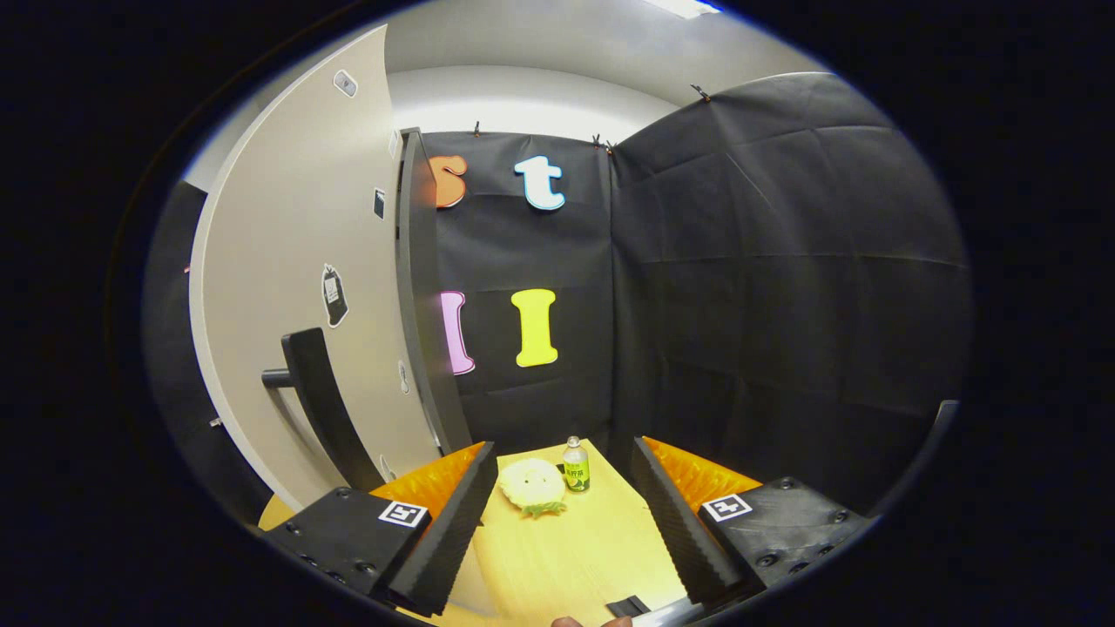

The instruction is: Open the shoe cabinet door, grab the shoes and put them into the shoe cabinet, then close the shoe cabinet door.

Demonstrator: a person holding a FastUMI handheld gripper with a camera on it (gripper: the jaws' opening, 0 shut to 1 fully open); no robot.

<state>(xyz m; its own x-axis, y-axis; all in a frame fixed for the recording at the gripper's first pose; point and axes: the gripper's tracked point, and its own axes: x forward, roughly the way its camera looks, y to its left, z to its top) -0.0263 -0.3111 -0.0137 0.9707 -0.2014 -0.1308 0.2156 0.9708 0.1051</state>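
A pale yellow fluffy slipper (531, 486) lies on the wooden table (566, 557), just ahead of my fingers and nearer the left one. My gripper (564, 458) is open above the table, its jaws wide apart with nothing between them. To the left stands the beige shoe cabinet door (296, 261) with a black bar handle (315, 396). Its dark edge (418, 287) points toward the booth wall. The handle is just left of my left finger (453, 522). The inside of the cabinet is hidden.
A small green-labelled bottle (576, 466) stands upright right beside the slipper. Black cloth walls (784, 279) close off the back and right. A small dark object (627, 605) lies at the table's near edge.
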